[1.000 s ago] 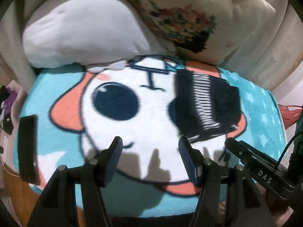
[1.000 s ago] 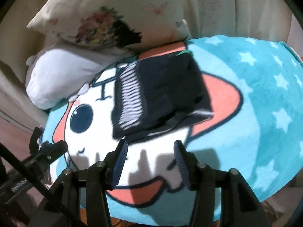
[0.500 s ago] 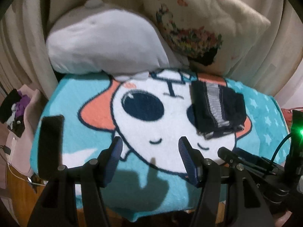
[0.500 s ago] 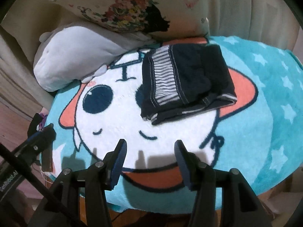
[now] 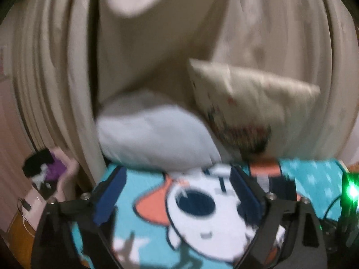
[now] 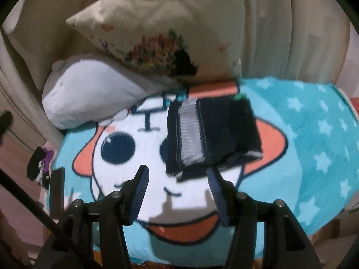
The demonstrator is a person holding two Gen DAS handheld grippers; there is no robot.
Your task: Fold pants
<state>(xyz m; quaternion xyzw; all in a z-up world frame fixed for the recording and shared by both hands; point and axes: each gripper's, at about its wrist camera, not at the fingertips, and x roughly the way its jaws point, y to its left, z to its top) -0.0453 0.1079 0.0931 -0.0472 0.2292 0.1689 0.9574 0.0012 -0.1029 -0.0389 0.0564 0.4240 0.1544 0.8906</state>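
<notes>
The dark navy pants (image 6: 215, 132) with a grey-white striped band lie folded into a small rectangle on the cartoon blanket (image 6: 314, 134), right of the drawn face. My right gripper (image 6: 178, 179) is open and empty, held above the blanket just in front of the pants. My left gripper (image 5: 177, 179) is open and empty, raised and tilted up over the blanket's left part. In the blurred left wrist view only a dark edge of the pants (image 5: 280, 186) shows behind the right finger.
A white plush pillow (image 6: 89, 96) and a floral cushion (image 6: 161, 35) lean against beige curtains (image 6: 291, 33) at the back. A black and purple object (image 5: 44, 163) sits on a pink stand at the left. A device with a green light (image 5: 351, 190) is at the right.
Both grippers pulled back and up from the folded pants. The left view tilted upward toward the curtains and its jaws opened wider. The pants stayed in place.
</notes>
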